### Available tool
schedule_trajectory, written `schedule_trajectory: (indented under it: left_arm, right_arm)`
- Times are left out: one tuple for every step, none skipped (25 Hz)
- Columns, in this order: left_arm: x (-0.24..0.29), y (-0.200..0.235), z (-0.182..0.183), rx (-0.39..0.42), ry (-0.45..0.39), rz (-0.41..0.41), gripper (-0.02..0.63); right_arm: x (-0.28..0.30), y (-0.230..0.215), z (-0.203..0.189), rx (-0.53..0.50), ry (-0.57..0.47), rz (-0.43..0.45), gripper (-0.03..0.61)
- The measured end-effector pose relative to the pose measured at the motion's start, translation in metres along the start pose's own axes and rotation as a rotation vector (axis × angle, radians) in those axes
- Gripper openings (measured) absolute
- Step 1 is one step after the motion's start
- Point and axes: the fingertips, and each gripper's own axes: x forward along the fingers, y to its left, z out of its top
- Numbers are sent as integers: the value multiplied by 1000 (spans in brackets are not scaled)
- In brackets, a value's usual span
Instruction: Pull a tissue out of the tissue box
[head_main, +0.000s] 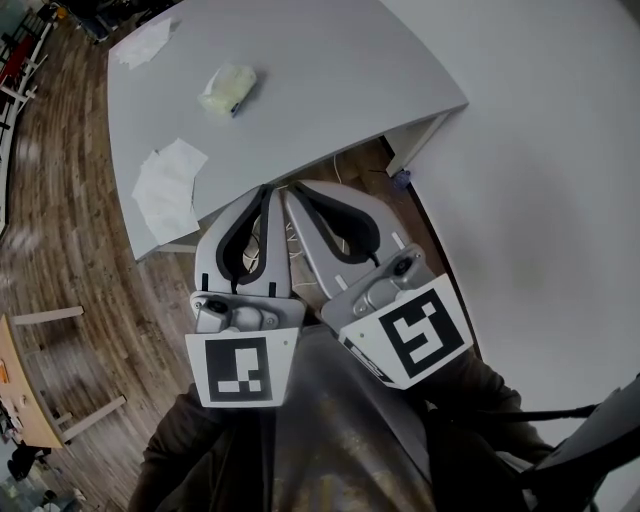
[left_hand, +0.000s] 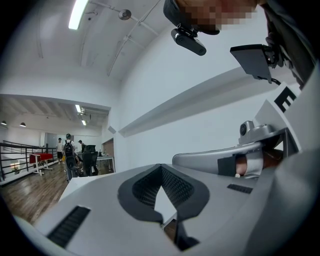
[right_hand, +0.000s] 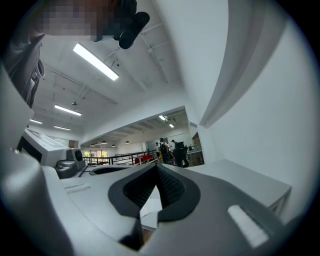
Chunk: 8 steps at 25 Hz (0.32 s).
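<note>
Saw the tissue box (head_main: 229, 89), a soft pale-yellow pack, lying flat on the grey table (head_main: 330, 80). Found white tissues (head_main: 168, 187) spread by the table's near left edge, well apart from it, and a further tissue (head_main: 143, 45) at the far corner.

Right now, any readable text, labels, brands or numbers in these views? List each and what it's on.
No readable text in any view.
Tissue pack: any print is too small and blurred to read.
Marker cubes: black-and-white square patterns only, no letters or numbers.
</note>
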Motion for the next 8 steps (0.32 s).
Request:
schedule_trajectory:
  left_arm:
    - [0,0,0,1,0,2,-2]
    - [0,0,0,3,-1,5,-2]
    - [0,0,0,4,-1,7,-2]
    - [0,0,0,5,-1,8,-2]
    - [0,-1,0,5,-2,9,-2]
    - [0,-2,0,6,-3,9,-2]
    - [0,-2,1,6,-4,9,-2]
    - [0,-3,1,7,-6,8,-2]
  right_arm:
    - [0,0,0,0,-1,2,2]
    - [0,0,0,1,-2,4,2]
    - [0,0,0,1,-3,6,2]
    - [0,-1,0,1,-5,7,2]
    - [0,-1,0,2,-5,8,2]
    - [-1,-1,0,2,-6,8,2]
    - [-1,-2,0,2,-6,8,2]
    - [-2,-2,0,3,-7,8,2]
